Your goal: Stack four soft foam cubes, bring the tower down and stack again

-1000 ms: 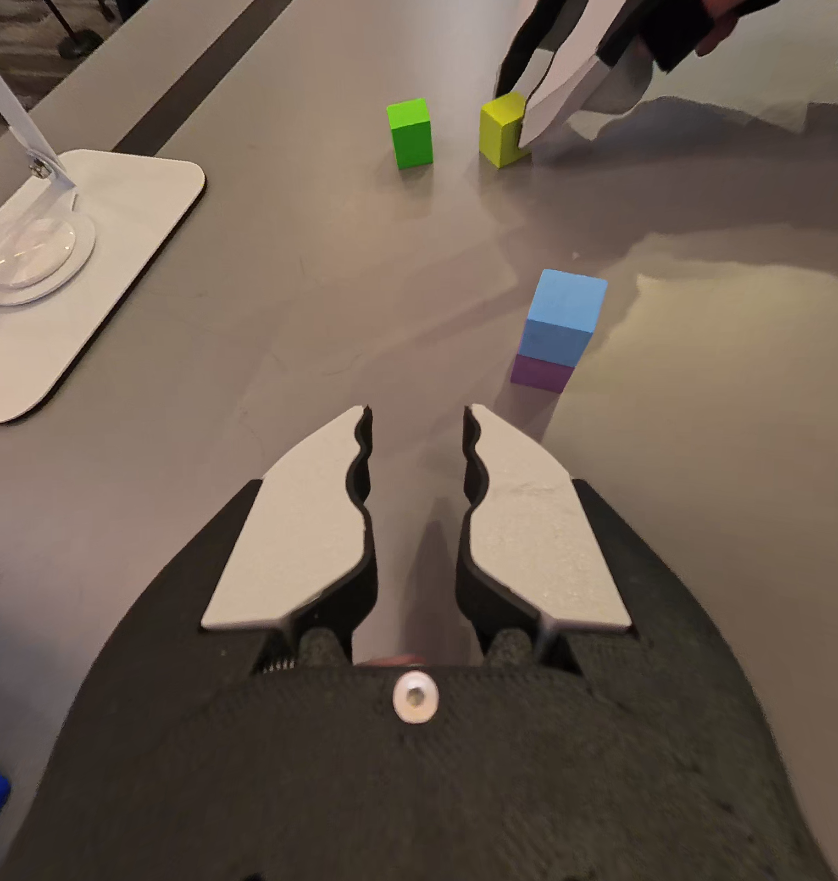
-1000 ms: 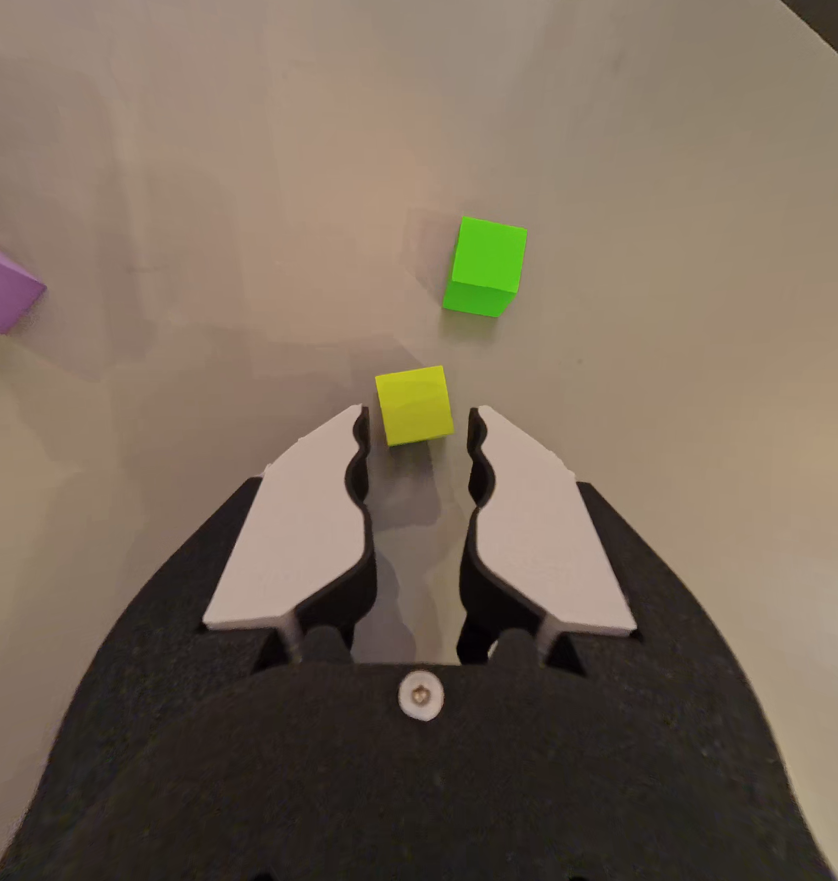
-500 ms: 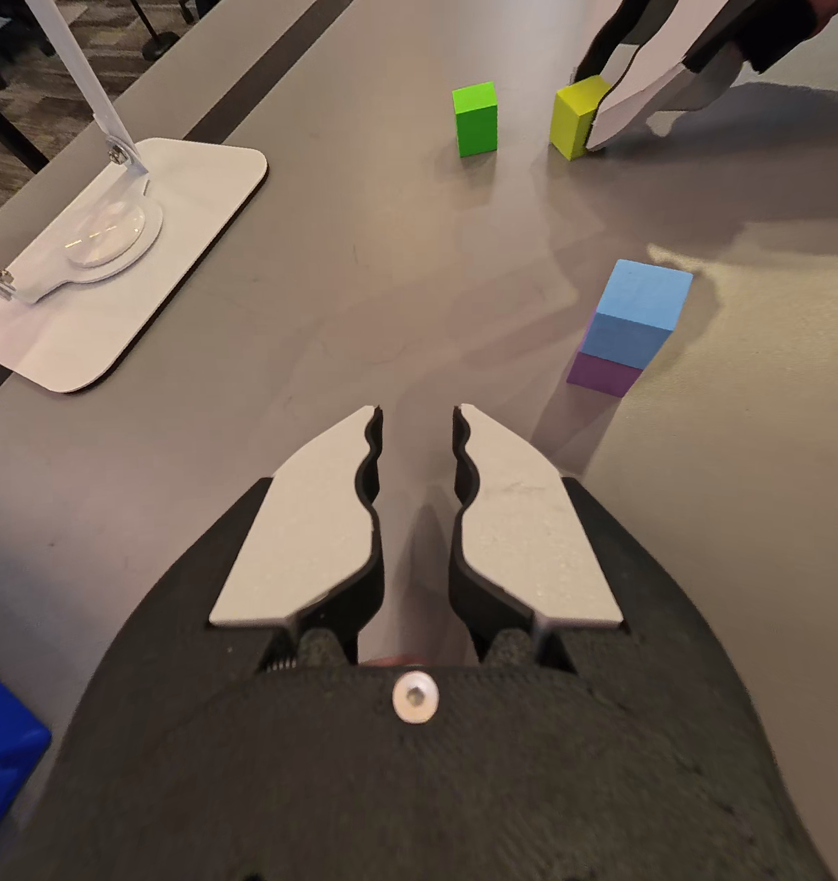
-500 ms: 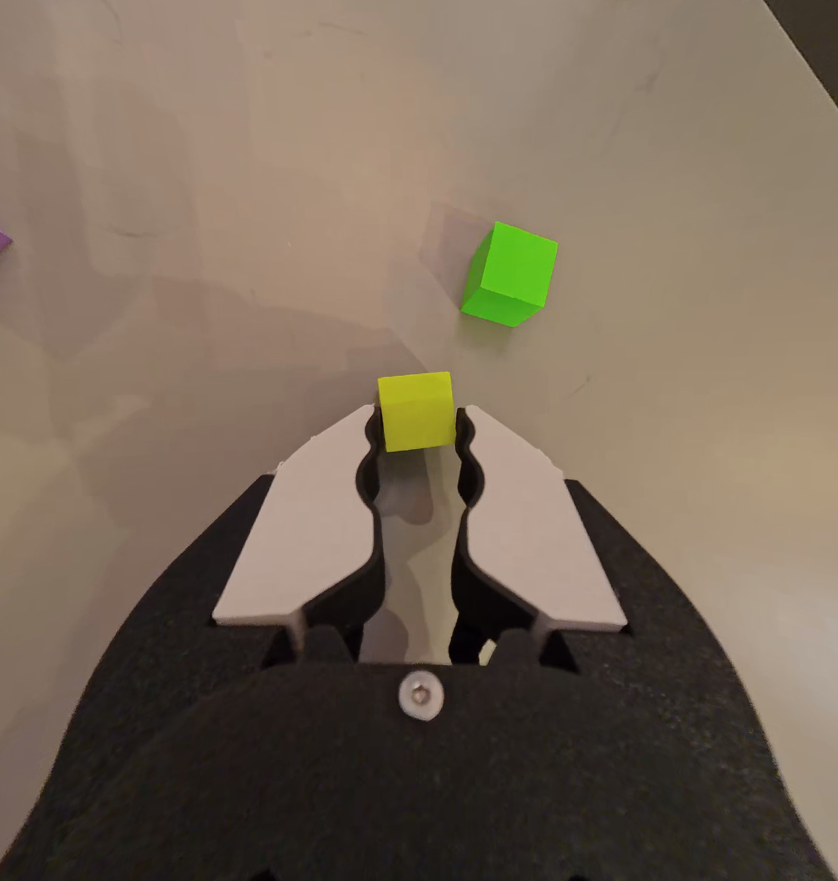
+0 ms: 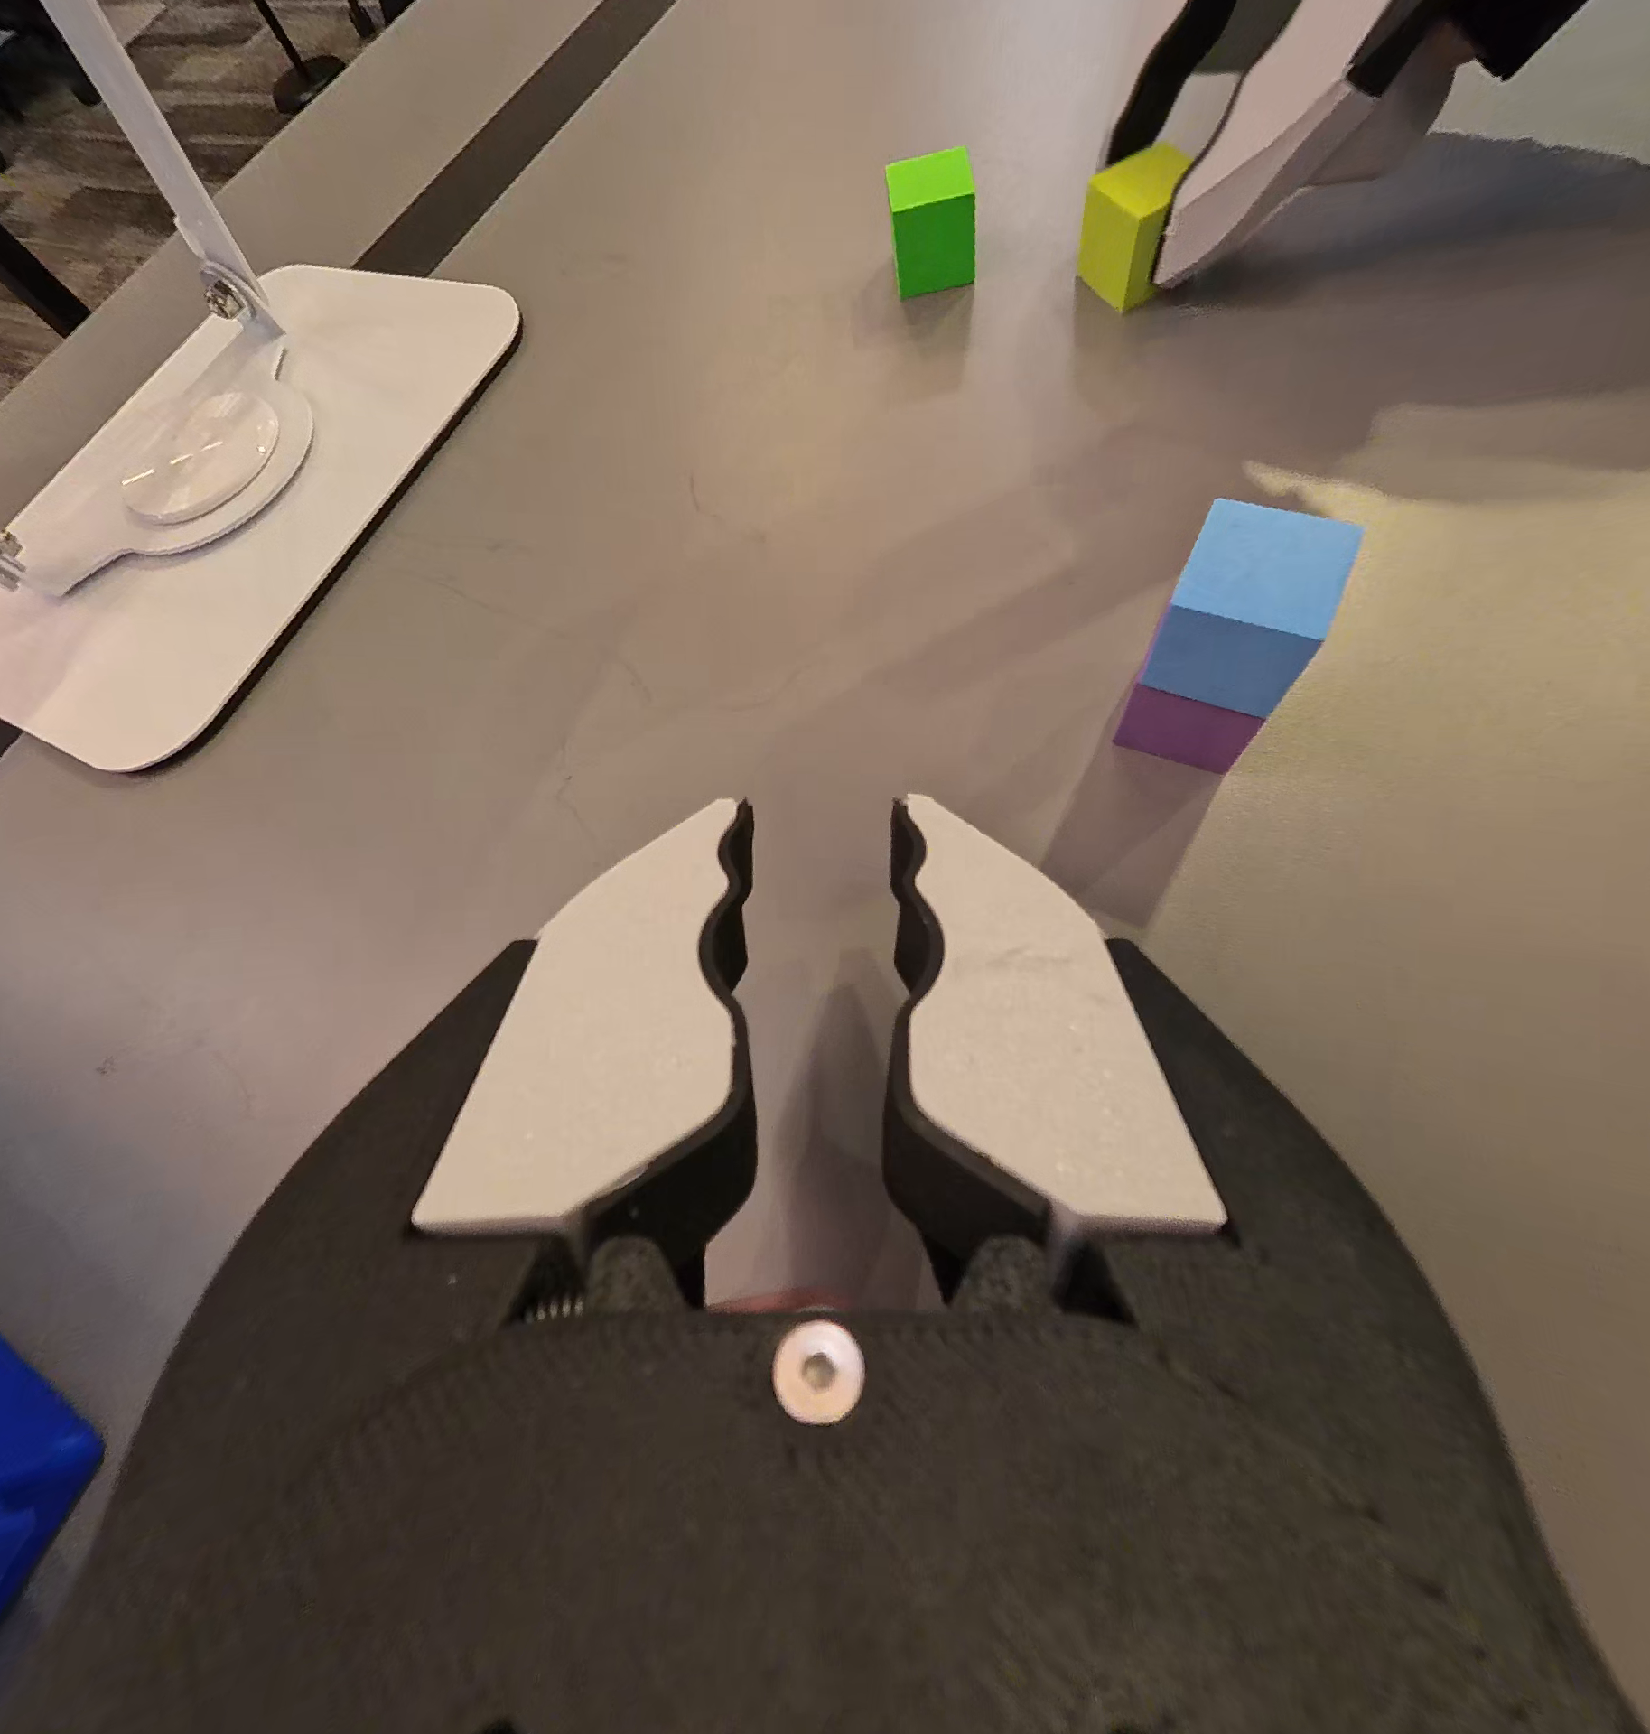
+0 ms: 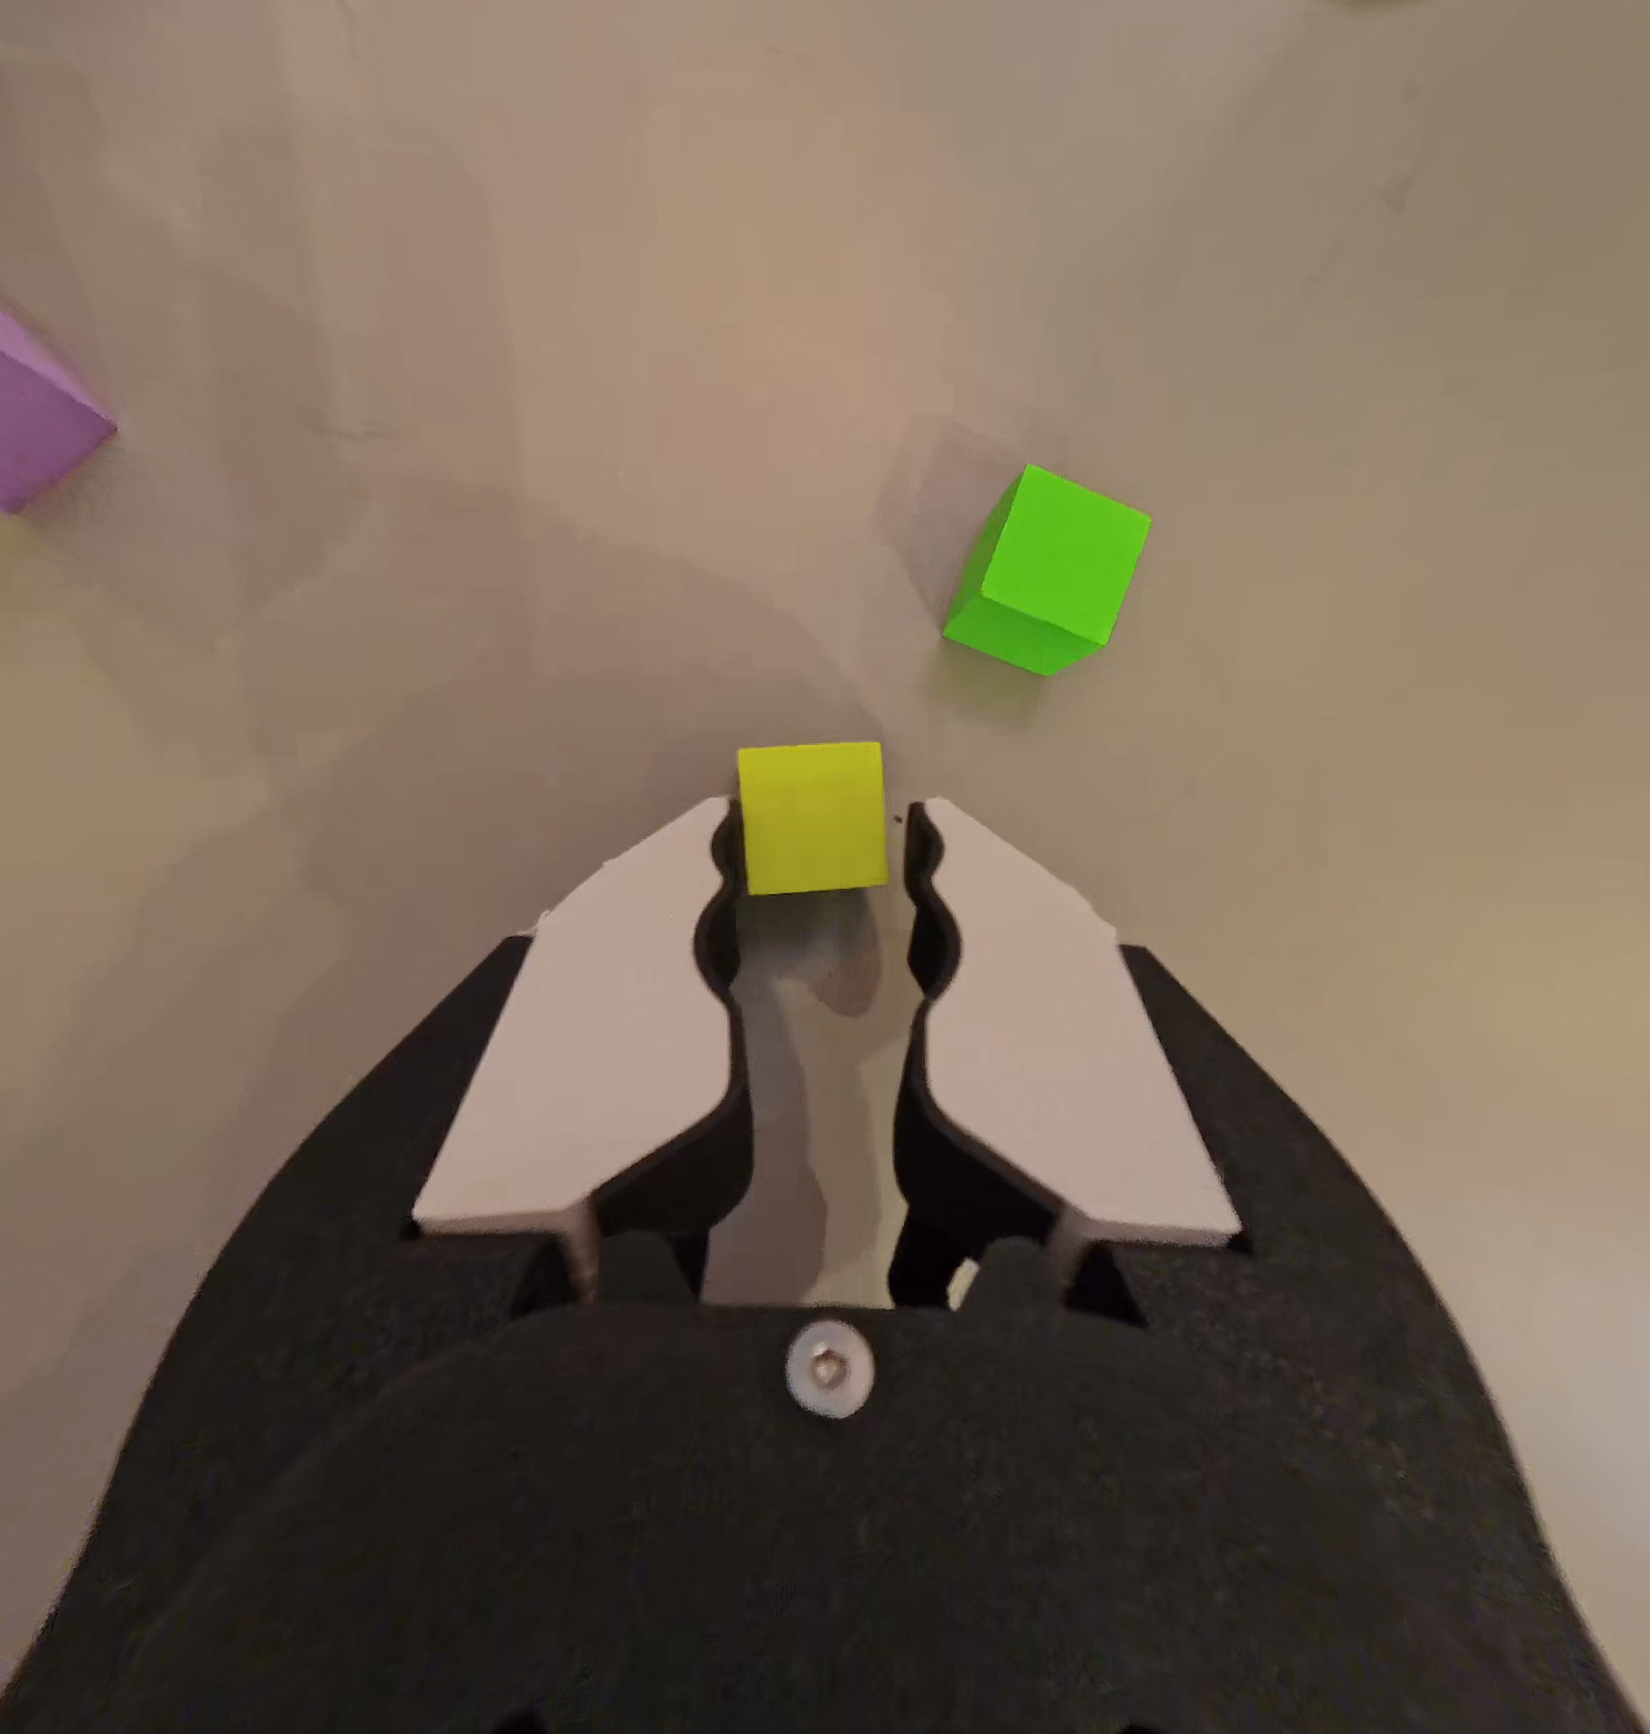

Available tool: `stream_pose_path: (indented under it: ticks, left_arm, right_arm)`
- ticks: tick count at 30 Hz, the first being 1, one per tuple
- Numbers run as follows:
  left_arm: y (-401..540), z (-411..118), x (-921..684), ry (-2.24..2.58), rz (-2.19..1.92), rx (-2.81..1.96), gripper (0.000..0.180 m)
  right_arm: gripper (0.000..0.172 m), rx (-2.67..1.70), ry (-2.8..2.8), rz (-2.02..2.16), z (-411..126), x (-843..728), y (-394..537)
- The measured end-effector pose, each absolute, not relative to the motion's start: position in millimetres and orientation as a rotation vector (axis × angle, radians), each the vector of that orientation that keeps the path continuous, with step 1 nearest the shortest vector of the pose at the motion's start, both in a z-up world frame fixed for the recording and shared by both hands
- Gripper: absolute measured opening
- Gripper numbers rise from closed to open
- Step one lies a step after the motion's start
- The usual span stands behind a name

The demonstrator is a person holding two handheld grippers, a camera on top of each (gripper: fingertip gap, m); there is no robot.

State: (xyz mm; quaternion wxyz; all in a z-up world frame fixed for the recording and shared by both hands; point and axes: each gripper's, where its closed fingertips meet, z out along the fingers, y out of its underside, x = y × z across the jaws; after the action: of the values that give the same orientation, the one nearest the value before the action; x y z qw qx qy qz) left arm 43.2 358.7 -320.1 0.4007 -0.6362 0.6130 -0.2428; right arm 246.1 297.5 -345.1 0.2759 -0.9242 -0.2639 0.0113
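— Grey table (image 5: pixel 614 563) first, white stand base (image 5: pixel 239 525) on its left edge. And the left gripper (image 5: pixel 821 816)?

— Partly open, nothing between the pads, over bare table. Ahead and to the right, blue cube (image 5: pixel 1262 582) stacked on purple cube (image 5: pixel 1177 727).

— Right gripper (image 6: pixel 821 809)?

— Partly open around the yellow cube (image 6: pixel 807 826), which stands on the table. Left pad at its side, a sliver of table showing before the right pad (image 6: pixel 924 844). Not clamped.

— Green cube (image 6: pixel 1051 563)?

— Alone, beyond the fingertips and to the right, apart from the yellow one.

— Containers?

— Only a blue corner (image 5: pixel 4 1426) at lower left, cropped. Cannot tell whether a container, or what lies inside.
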Motion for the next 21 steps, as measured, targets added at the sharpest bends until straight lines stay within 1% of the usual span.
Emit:
stream_pose_path:
  ticks: [1,5,14,21]
  left_arm:
    - [358,-320,43,1.552,-0.612,-1.607,0.027]
    - [359,-320,43,1.552,-0.608,-1.608,0.026]
    - [361,-321,42,1.545,-0.6,-1.621,0.023]
    - [364,-321,39,1.534,-0.604,-1.63,0.023]
  right_arm:
    - [0.029,-2.491,-0.713,0.026,-346,247,298]
    - [0.028,-2.447,-0.753,0.071,-332,232,298]
    - [0.028,-2.252,-1.201,0.28,-287,125,285]
    - [0.028,-2.243,-1.391,0.276,-284,90,284]
